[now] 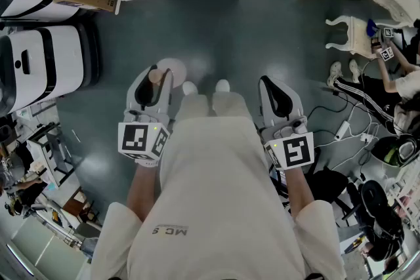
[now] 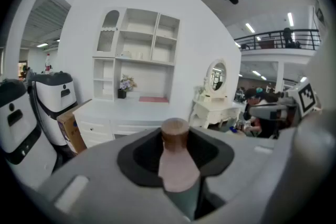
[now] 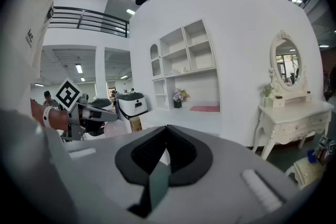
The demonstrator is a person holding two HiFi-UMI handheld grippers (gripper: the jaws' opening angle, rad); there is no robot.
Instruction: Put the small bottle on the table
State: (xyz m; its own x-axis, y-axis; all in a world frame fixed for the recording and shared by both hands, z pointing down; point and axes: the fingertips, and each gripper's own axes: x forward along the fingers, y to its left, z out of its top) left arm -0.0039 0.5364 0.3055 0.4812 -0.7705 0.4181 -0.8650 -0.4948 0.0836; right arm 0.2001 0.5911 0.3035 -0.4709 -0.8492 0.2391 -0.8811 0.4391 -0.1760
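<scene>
small bottle held below its cap by left tongs | right tongs closed, empty | judged light, rigid (maybe slippery), best gripped there

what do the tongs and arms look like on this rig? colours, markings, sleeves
The left tongs and right tongs match: light grey rounded shells tapering to a tip, lined with black pads. Each carries a cube with black-and-white square markers at its rear. The person wears cream long sleeves, loose at the upper arm.
</scene>
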